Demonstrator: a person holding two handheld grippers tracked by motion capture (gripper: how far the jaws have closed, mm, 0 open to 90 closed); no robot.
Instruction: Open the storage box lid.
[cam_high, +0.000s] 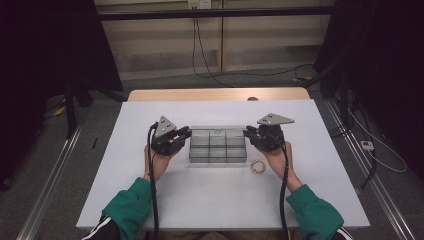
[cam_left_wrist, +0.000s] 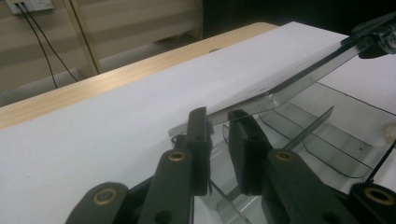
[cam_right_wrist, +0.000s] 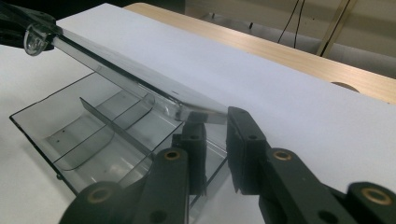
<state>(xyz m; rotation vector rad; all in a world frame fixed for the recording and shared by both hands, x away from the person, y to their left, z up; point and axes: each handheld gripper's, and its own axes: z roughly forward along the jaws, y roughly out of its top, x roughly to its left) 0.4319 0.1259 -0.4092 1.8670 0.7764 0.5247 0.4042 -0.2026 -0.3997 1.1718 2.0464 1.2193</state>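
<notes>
1. A clear box (cam_high: 217, 150) with a hinged lid (cam_high: 217, 129) is seen at the centre of the high view, on the white table (cam_high: 220, 200), between the two grippers.
2. A small ring-like thing (cam_high: 258, 167), too small to be told exactly, lies just right of the box's lower right corner, near the right hand (cam_high: 276, 159); it is apart from the box.
3. The left gripper (cam_high: 186, 134) is set at the left end of the lid; in the left gripper view its jaws are drawn close about the lid's edge (cam_left_wrist: 243, 106), though whether the pads press on it cannot be told.
4. The right gripper (cam_high: 248, 133) is set at the right end; in the right gripper view the lid's corner (cam_right_wrist: 201, 109) sits between its narrowed jaws, and contact cannot be told there either.
5. The lid is seen raised and tilted in both gripper views, with the dividers (cam_right_wrist: 112, 123) open to sight beneath.
6. Counted: one box, one lid, one ring-like thing, two grippers, two hands in green sleeves (cam_high: 131, 205); six compartments appear, in two rows of three.
7. The table's far edge is bare wood (cam_high: 215, 94). Beyond it a grey floor, cables (cam_high: 205, 60), a pale wall with sockets (cam_high: 199, 4) at the top centre, and dark curtains (cam_high: 55, 45) at upper left and upper right are seen.
</notes>
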